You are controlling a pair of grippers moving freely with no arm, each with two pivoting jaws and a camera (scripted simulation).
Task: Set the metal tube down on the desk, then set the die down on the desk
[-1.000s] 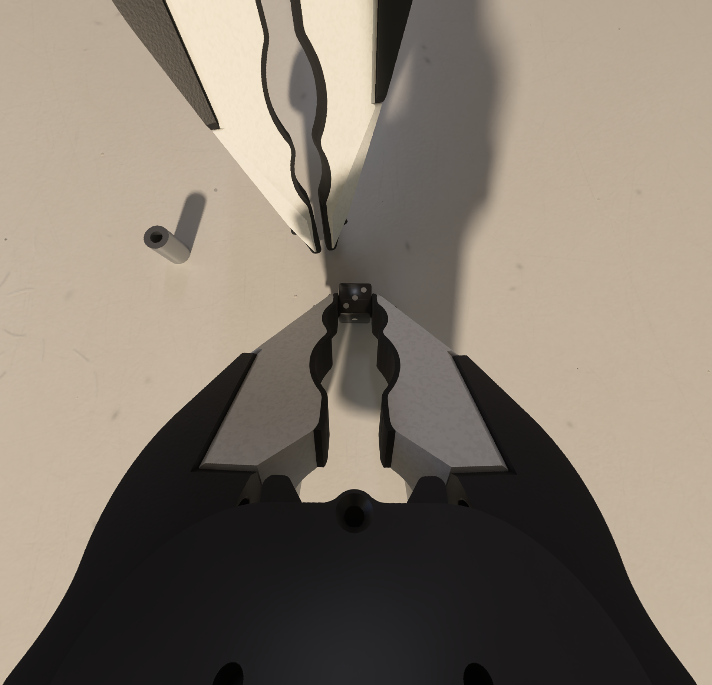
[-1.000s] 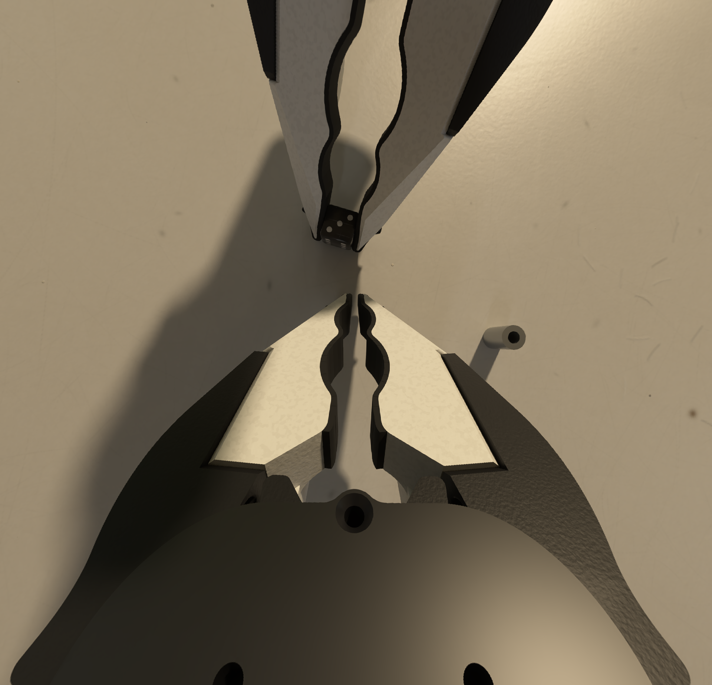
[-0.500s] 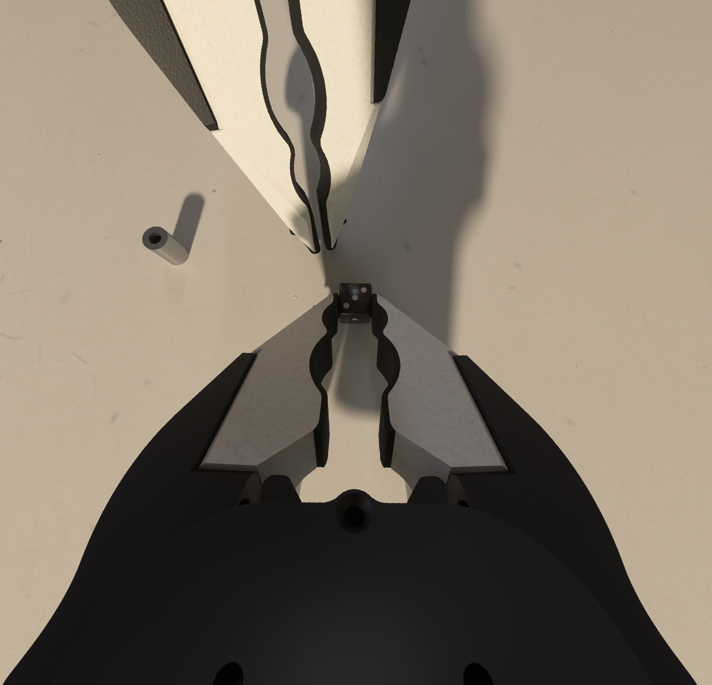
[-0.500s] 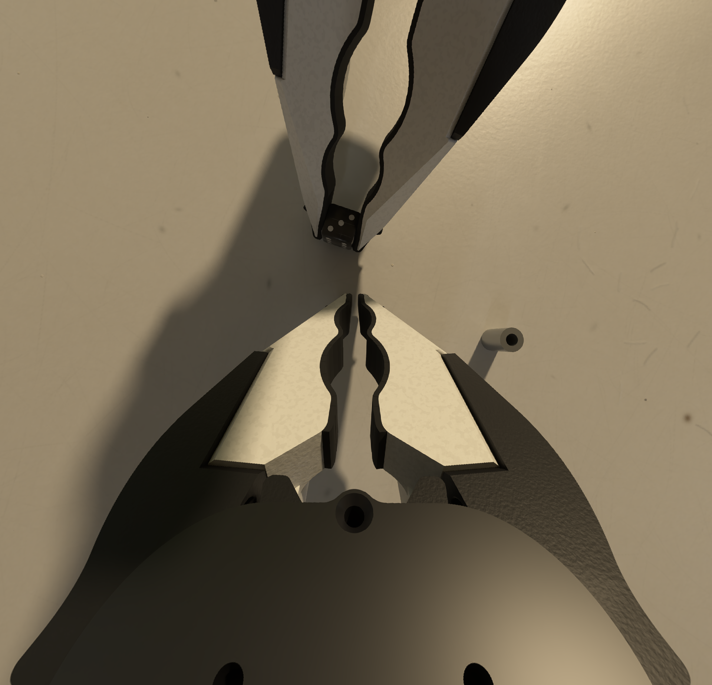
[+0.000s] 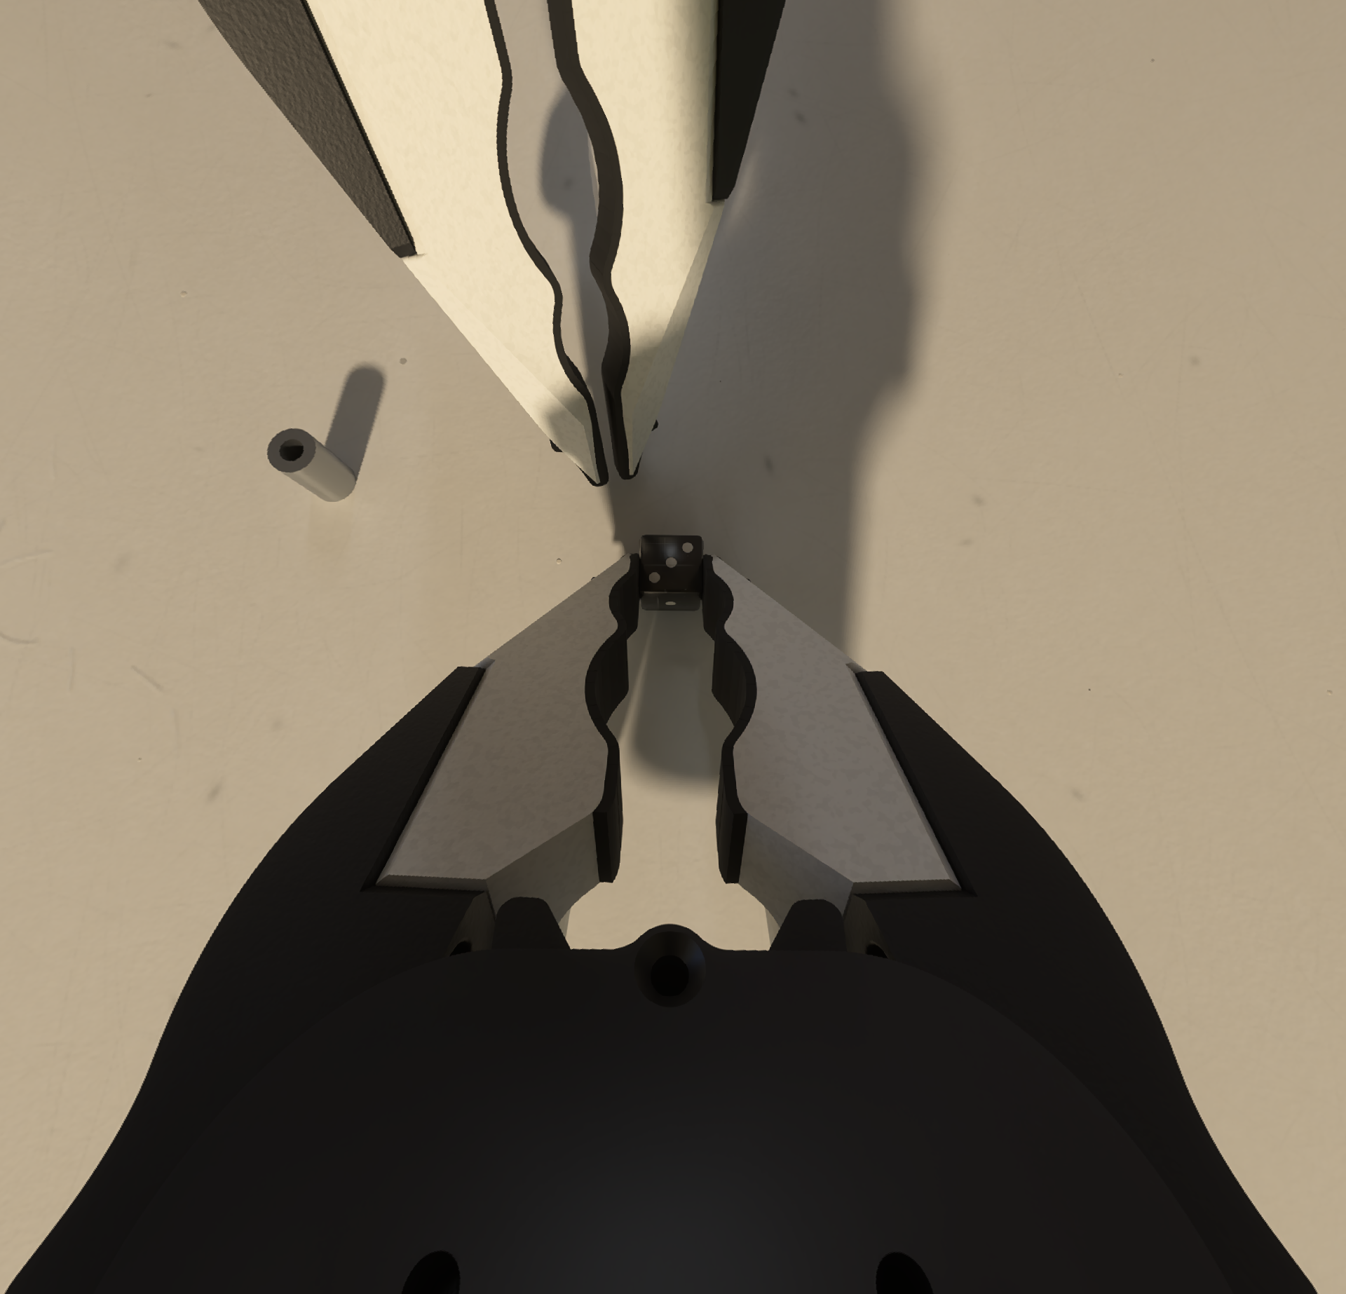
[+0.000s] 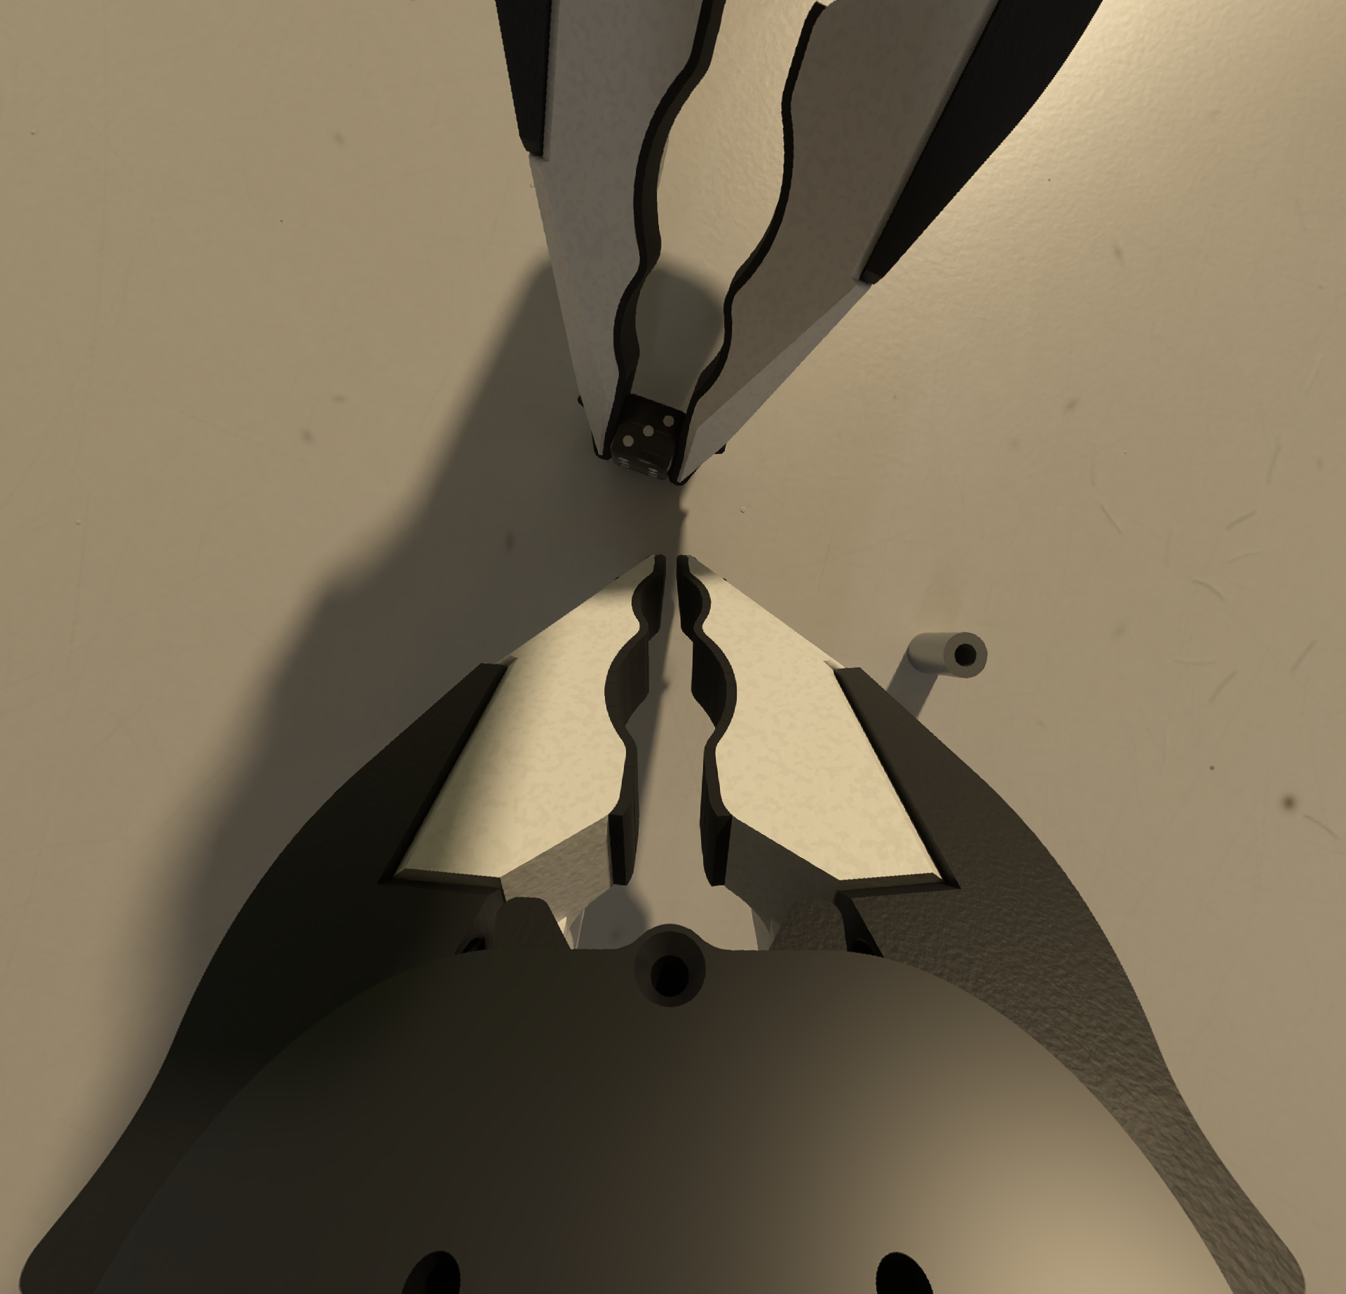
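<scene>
From my left wrist camera, the left gripper [image 5: 671,567] has its fingers [image 5: 765,647] closed down on the die [image 5: 671,566], pinching it right at the tips with the rest of the gap behind it open. The die is a small, dark, nearly black cube with pale pips; three run diagonally across the face turned toward me, and its edges look slightly rounded. I cannot tell whether it touches the counter [image 5: 1092,603] or sits just above it.

The right gripper [image 6: 671,563] faces the left one tip to tip, close but apart. Its fingers [image 6: 583,676] are drawn almost together with only a thin slit between them, and they hold nothing.

The metal tube [image 5: 309,464] lies on its side on the bare beige counter, off to my left gripper's left, well apart from both grippers. It is a short, grey, thick-walled cylinder with a dark round bore at the end facing the camera. In the right wrist view the tube [image 6: 947,653] sits just beside the right gripper's right finger.
</scene>
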